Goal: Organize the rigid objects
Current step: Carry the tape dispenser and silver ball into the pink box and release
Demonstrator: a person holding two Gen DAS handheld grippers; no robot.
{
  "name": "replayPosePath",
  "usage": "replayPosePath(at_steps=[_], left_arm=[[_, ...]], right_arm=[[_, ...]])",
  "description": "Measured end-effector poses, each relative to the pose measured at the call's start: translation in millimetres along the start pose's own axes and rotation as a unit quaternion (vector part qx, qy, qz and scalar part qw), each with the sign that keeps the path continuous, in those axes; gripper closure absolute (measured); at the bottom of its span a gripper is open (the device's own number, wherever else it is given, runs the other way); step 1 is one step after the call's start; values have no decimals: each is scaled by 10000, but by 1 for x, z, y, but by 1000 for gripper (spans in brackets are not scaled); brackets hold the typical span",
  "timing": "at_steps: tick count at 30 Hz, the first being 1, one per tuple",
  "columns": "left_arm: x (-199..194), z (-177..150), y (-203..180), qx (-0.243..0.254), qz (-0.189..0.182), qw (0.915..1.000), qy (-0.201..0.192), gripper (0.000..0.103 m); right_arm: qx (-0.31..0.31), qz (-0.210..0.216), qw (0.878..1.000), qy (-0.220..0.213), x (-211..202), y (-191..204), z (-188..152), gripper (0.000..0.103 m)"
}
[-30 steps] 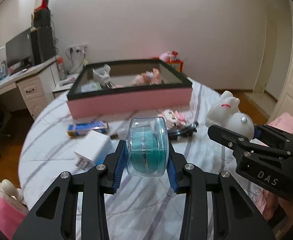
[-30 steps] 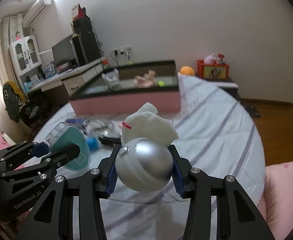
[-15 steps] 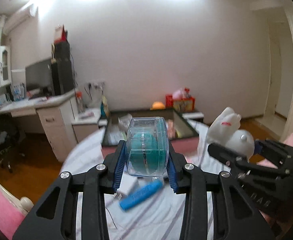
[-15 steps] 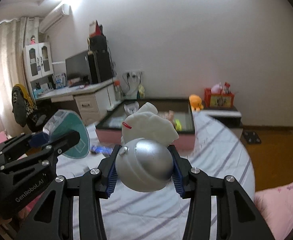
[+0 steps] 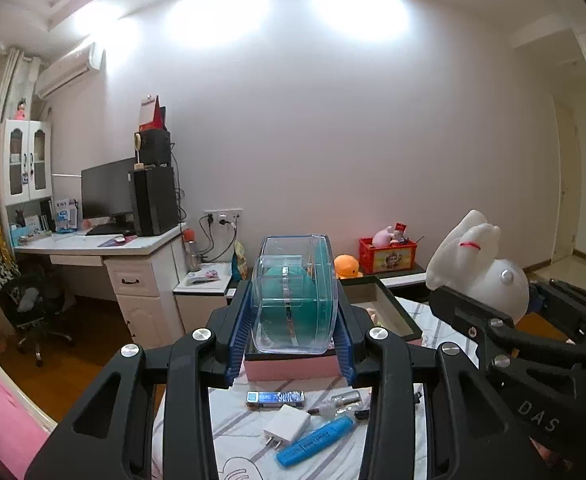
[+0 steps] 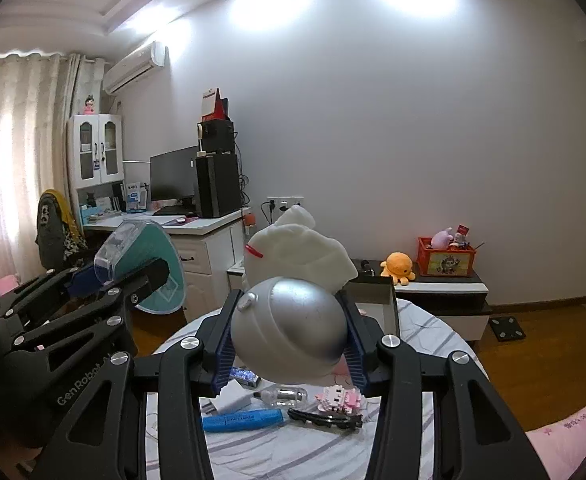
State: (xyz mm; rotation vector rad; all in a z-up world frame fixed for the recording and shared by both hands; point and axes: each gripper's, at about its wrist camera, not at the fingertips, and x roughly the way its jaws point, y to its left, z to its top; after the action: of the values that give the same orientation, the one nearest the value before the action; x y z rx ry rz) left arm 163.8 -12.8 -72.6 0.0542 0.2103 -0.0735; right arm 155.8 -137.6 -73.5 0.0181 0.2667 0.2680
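left gripper (image 5: 293,320) clenched on clear box (image 5: 295,292), frame centre | right gripper (image 6: 289,336) grasping white-silver toy (image 6: 289,320) | pink tray (image 5: 293,366) edge directly beneath; 2 grippers airborne

A home bedroom: a bed with a white striped sheet (image 6: 433,332), a white desk (image 5: 93,246) bearing a black monitor (image 5: 107,188), cream curtains (image 6: 17,152), an orange plush octopus (image 6: 399,266).

Left gripper (image 5: 293,316) and right gripper (image 6: 289,340) both clamped, side by side, near level
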Motion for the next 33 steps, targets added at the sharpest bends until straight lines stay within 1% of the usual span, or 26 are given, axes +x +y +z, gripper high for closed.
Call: replayPosePath(at_steps=[6, 10, 14, 18, 23, 26, 27, 30, 33], left_arm=[[12, 0, -1, 38, 2, 9999, 107, 65], [22, -1, -4, 60, -2, 9998, 184, 65], [37, -1, -7, 101, -9, 9995, 287, 65], [61, -1, -11, 170, 6, 9990, 409, 65], [107, 3, -12, 267, -65, 9976, 643, 65], [149, 6, -11, 115, -402, 9944, 975, 65], [159, 7, -11, 90, -441, 9937, 1026, 65], [200, 5, -17, 211, -379, 9909, 1278, 65], [247, -4, -20, 223, -446, 9852, 1638, 65]], right_arm=[[-33, 36, 10000, 42, 9, 4, 1, 56], [-24, 32, 9999, 128, 19, 0, -1, 56], [6, 21, 9998, 221, 30, -5, -2, 56], [48, 20, 9995, 323, 48, -12, -2, 56], [33, -37, 9987, 506, 86, -26, 2, 56], [52, -89, 9978, 652, 112, -36, 4, 56], [65, -118, 9972, 737, 124, -41, 4, 56], [10, -224, 9949, 982, 157, -54, 3, 56], [42, -271, 9921, 1228, 185, -66, -2, 56]])
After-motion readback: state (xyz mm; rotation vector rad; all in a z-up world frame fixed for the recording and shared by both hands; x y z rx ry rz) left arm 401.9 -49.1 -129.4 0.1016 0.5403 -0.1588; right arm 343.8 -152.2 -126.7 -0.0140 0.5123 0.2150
